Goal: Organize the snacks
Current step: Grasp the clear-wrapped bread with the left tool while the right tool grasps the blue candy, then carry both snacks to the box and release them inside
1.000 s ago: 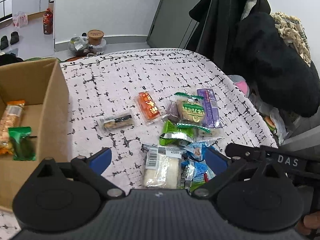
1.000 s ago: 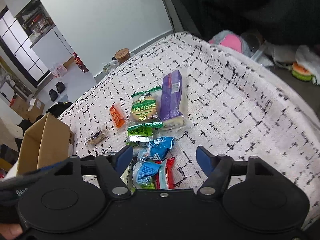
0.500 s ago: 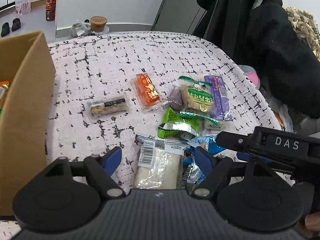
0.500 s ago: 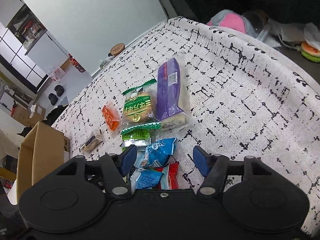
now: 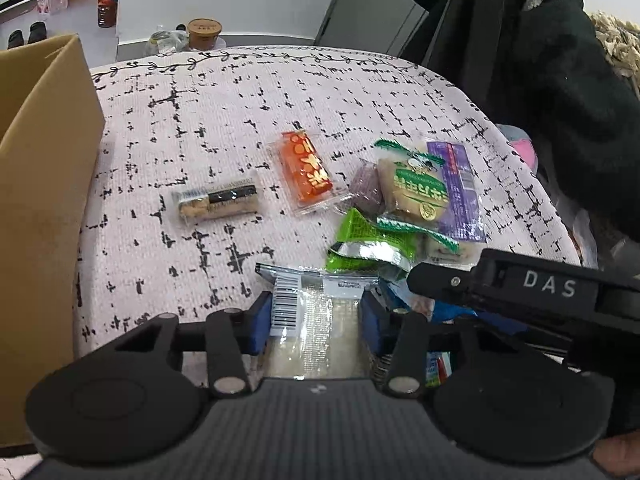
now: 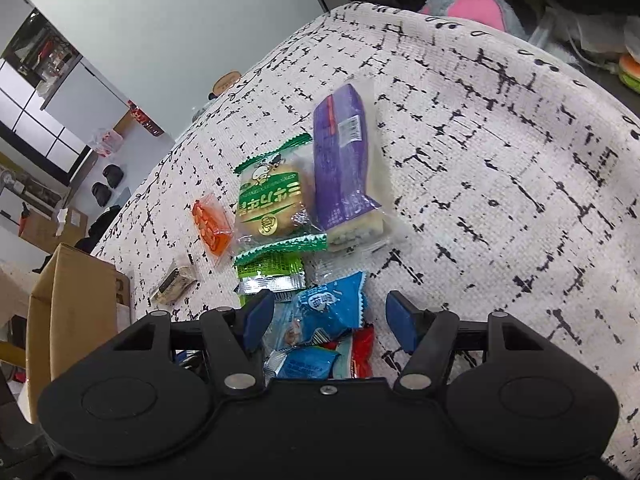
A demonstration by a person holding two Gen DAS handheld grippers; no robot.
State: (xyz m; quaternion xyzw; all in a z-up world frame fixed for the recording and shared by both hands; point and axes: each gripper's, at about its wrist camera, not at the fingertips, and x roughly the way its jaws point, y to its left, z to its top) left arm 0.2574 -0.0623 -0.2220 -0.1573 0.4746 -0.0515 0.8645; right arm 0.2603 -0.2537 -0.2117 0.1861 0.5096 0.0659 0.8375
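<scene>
A: Closing on the clear pale snack packet (image 5: 316,320), the left tool (image 5: 316,322) has just been drawing its jaws together; the blue pads now sit at the packet's two long edges, seemingly pressing the wrapper.

B: And where does that packet lie?

A: On the patterned worktop (image 5: 200,128), at the near end of the snack pile, with the green foil packet (image 5: 368,246) just beyond it. The cardboard box (image 5: 40,200) stands well to the packet's left.

B: How would you finish the grip well?

A: I'd judge the pads should catch the firm cake inside, not only loose film, or the wrapper may slip out on the lift. Lift straight up, so that the barcode flap does not drag the green foil packet along.

B: The right tool (image 6: 328,316)?

A: Its jaws stand apart, straddling the blue packet (image 6: 326,312) with a clear gap on the right pad's side; nothing is clamped. It should wait or close squarely, since a red packet (image 6: 362,350) lies tucked underneath.

B: What does each view add?

A: The left view shows the pale packet and the right tool's arm (image 5: 520,288) crossing beside it. The right view alone shows the blue and red packets clearly, and the full length of the purple packet (image 6: 344,164) beyond the pile.
</scene>
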